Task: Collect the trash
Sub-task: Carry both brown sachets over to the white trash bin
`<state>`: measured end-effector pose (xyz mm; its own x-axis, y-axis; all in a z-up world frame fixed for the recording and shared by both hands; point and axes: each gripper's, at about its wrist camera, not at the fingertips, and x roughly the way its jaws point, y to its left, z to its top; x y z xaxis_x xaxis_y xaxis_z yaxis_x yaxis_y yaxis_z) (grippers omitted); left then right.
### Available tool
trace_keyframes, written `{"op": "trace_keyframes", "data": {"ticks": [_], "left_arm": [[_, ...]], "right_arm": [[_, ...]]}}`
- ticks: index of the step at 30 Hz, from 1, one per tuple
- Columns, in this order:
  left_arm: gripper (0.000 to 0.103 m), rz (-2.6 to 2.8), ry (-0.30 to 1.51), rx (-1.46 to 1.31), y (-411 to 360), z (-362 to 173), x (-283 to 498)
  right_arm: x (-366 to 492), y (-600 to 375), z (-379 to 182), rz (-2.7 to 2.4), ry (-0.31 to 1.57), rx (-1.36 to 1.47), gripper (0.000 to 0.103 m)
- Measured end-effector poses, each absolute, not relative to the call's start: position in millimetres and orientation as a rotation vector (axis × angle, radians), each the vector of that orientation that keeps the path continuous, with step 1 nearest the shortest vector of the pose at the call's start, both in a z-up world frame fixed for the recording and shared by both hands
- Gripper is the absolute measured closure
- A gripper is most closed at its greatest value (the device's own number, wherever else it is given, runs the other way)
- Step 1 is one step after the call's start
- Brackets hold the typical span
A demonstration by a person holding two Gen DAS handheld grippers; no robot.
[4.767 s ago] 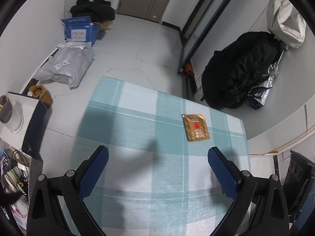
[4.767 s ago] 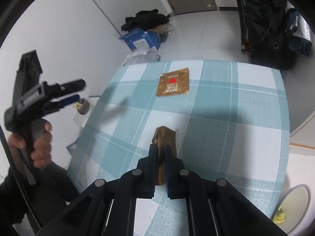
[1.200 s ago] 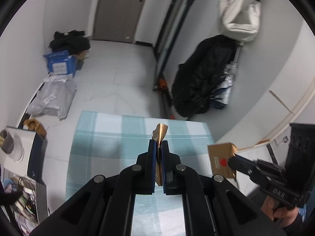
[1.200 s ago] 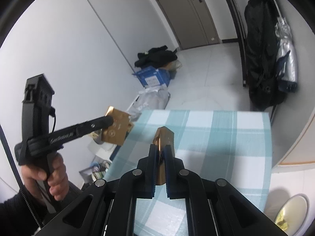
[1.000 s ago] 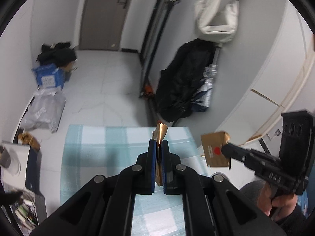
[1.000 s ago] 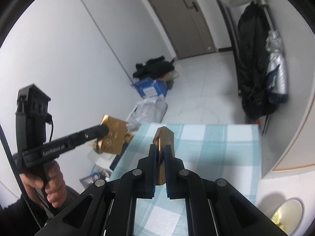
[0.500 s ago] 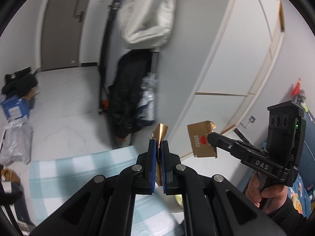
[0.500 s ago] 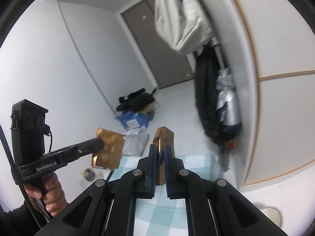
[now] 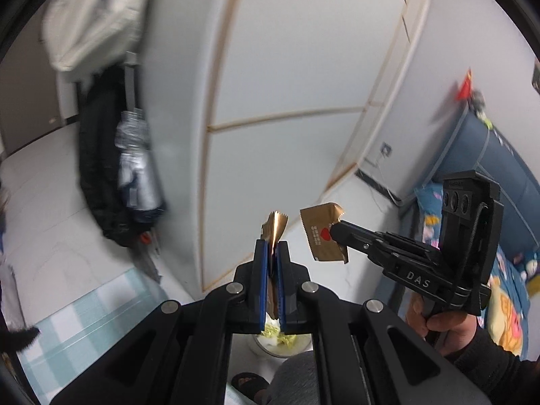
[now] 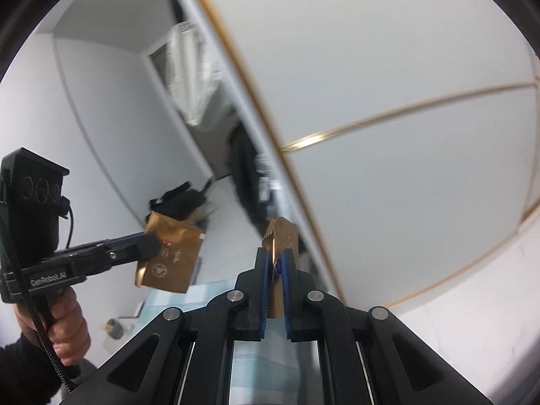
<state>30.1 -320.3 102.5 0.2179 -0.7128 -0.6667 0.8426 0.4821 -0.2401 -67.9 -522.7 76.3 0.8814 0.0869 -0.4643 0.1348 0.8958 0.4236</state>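
The background in both views is now mostly white wall panel (image 9: 287, 77) with thin gold trim. The checked tabletop (image 9: 84, 310), which filled the views a few seconds ago, shows only as a corner low in the left view and a strip behind the right claw's jaws.

Left claw (image 9: 274, 253): jaws pressed together on a gold wrapper (image 9: 276, 226), seen edge-on, its serrated top standing above the blue pads. A few seconds ago this claw was wide and empty above the wrapper lying on the tabletop.

Right claw (image 10: 274, 263): jaws clamped on a second wrapper (image 10: 285, 233), as in the earlier views.

Outward: each claw appears in the other's view, a hand (image 9: 449, 330) on the right grip. Both have swung away from the tabletop in the last second. A round bin (image 9: 280, 341) with pale and green scraps shows just below the left jaws.

Judgement: no trash shows on the visible tabletop; what remains is probably carrying both wrappers over the bin and opening the jaws. Thin foil may cling to a pad on release.
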Motion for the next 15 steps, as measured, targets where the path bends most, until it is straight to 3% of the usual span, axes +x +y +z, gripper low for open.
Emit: {"op": "trace_keyframes", "data": {"ticks": [9, 15], "left_arm": [[0.102, -1.200, 0.948, 0.326, -396, 63, 28], [0.102, -1.244, 1.156, 0.451, -450, 1, 23]], "right_arm": [[-99, -598, 6, -0.148, 0.569, 0.592, 0.096], [-123, -627, -48, -0.211, 0.642, 0.671, 0.096]]}}
